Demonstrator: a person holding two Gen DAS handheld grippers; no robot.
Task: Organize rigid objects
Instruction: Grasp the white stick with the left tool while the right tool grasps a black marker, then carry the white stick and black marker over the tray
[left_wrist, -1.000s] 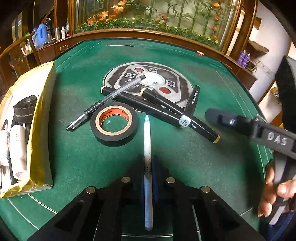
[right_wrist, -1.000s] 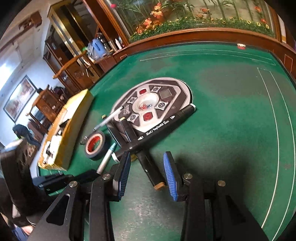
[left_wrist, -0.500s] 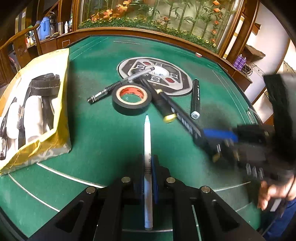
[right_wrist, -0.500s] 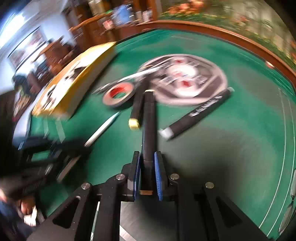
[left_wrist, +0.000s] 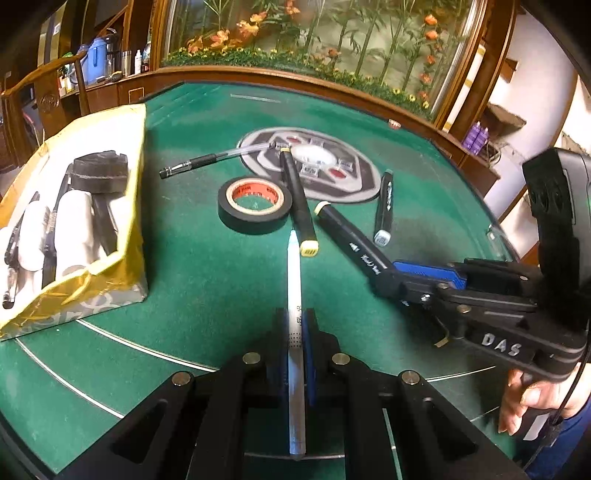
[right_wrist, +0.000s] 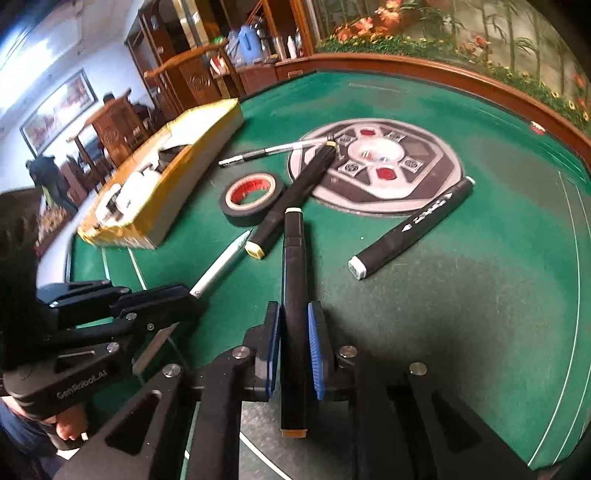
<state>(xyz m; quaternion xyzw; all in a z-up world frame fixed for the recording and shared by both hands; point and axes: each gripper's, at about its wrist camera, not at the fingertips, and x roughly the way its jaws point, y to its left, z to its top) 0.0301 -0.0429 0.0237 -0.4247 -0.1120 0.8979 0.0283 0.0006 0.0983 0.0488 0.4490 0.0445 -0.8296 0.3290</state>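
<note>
Claws both pinch — left claw (left_wrist: 295, 354) a white pen (left_wrist: 294, 280), right claw (right_wrist: 293, 347) a black marker (right_wrist: 293, 280).

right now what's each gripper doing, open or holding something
Left gripper: closed on the white pen.
Right gripper: closed on a black marker.

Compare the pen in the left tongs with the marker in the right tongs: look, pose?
The white pen is thin and pale with a tapered tip; the black marker is thick and dark with a cream-ringed end.
The pen is gripped by the left tongs, the marker by the right tongs.
Both are clamped mid-body, lying along the fingers and pointing forward over the green table.
</note>
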